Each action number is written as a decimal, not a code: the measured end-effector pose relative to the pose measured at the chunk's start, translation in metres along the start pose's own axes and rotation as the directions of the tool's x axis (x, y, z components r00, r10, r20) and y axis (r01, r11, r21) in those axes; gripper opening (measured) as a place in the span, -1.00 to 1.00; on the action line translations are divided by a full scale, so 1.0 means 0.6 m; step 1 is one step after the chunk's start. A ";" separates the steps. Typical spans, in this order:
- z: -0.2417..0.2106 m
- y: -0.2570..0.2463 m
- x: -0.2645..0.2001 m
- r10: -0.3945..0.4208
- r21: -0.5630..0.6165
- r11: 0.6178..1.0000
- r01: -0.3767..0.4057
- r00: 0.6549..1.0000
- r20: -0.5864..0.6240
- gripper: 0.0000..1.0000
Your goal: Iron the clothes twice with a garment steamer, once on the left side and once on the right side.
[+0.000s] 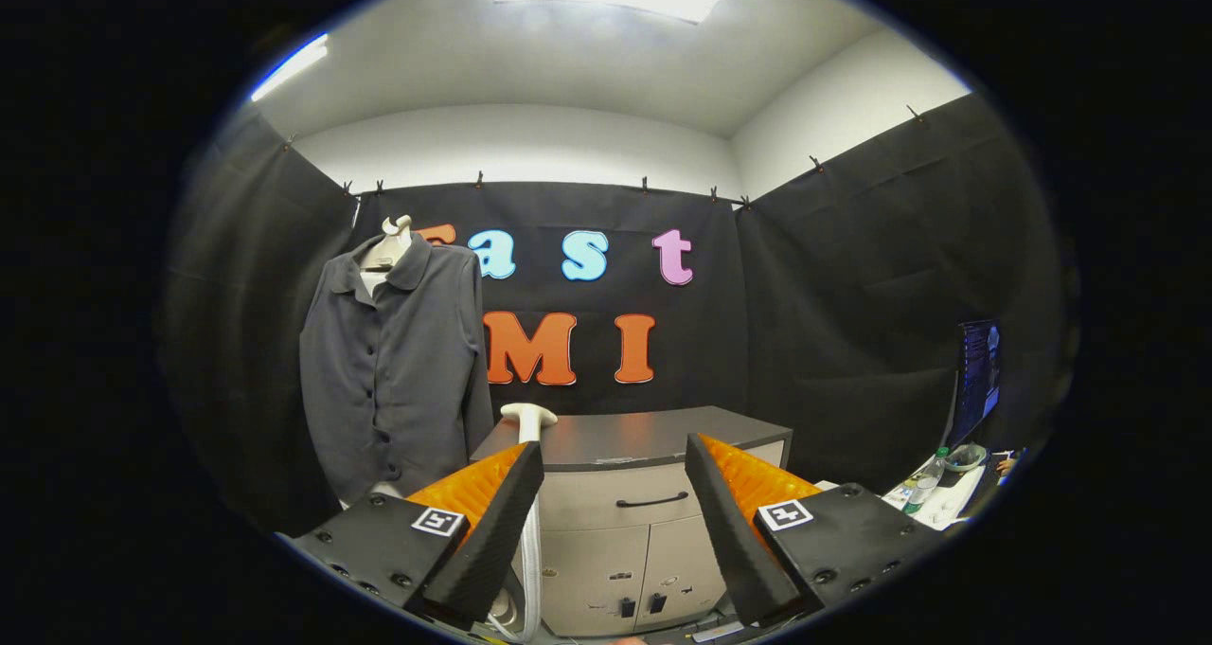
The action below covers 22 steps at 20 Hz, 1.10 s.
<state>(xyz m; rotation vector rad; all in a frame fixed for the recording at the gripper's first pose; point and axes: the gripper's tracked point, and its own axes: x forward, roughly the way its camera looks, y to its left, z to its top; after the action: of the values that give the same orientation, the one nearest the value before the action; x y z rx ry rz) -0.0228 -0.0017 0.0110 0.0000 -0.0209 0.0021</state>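
Gripper status as I read it from my station: both fingers stand wide apart at the bottom of the frame, and nothing is held between them. Through the gap I see only the front of a cabinet.

Garment steamer: its white head shows at lower centre-left, just above and behind the tip of the left finger. I cannot tell whether the two touch. The steamer's long axis runs vertical. A pale, ribbed hose drops straight down from the head beside the inner edge of that finger. The head is smooth, rounded and flares wider at the top, like a short T. Which way its steam face points, I cannot tell.

Clothes: a dark grey jacket hangs at left of centre, beyond the left finger and left of the steamer. It hangs upright on a white dress form with a small knob at the neck. Its front faces me. The cloth looks matte and soft, with a rounded collar and a row of dark buttons running down the middle. The sleeves hang straight at both sides.

Cabinet: boxy, with a dark flat top, pale drawer and door fronts, and a dark curved handle.

Lower right of the frame: a cluttered desk with a plastic bottle and a monitor.
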 end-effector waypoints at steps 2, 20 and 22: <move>0.002 0.007 -0.001 0.006 0.009 1.000 -0.006 1.000 0.002 0.94; 0.028 0.234 0.239 0.106 0.143 0.985 -0.094 0.991 -0.080 0.95; 0.013 0.254 0.308 0.141 0.149 0.982 -0.118 0.979 -0.151 0.95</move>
<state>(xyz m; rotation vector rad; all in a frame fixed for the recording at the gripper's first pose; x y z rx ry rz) 0.1614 0.1509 0.0227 0.1388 0.1408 0.1341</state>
